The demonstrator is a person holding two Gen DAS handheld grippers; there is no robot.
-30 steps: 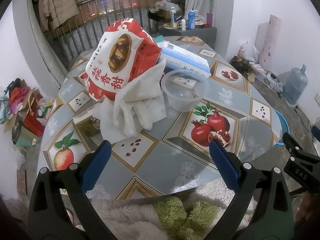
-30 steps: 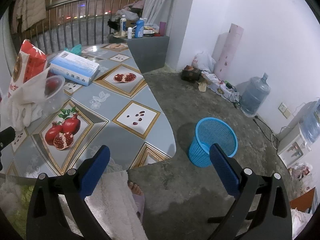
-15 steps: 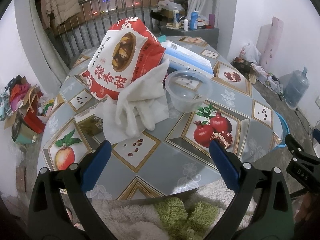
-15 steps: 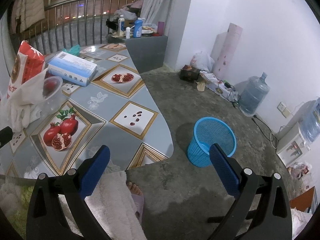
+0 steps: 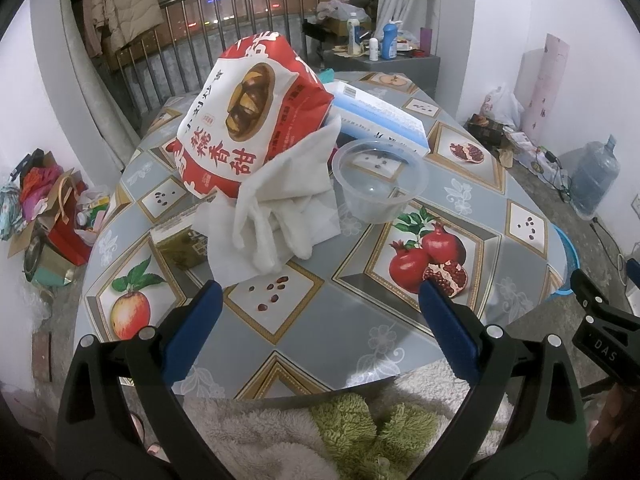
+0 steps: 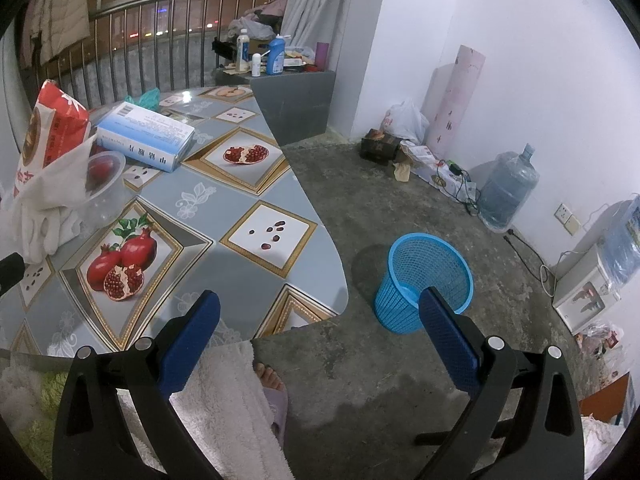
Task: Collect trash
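A red and white snack bag [image 5: 248, 120] stands on the round table [image 5: 320, 320], with white crumpled tissue and gloves [image 5: 280, 208] leaning on it. A clear plastic cup [image 5: 378, 178] sits to their right, a small green box [image 5: 180, 242] to their left. A blue and white box [image 5: 380, 120] lies behind. My left gripper [image 5: 320, 304] is open and empty, above the table's near edge. My right gripper [image 6: 320, 312] is open and empty, past the table's right edge. A blue mesh bin [image 6: 424, 280] stands on the floor.
A water jug [image 6: 506, 192], cables and bags lie along the right wall. A grey cabinet [image 6: 296, 100] with bottles stands behind the table. Bags and clutter [image 5: 48, 216] sit on the floor to the left. A fluffy white and green garment [image 5: 340, 432] is below the grippers.
The left gripper has moved slightly closer to the bag and tissue pile. The right gripper has shifted slightly. Both stay open and empty.
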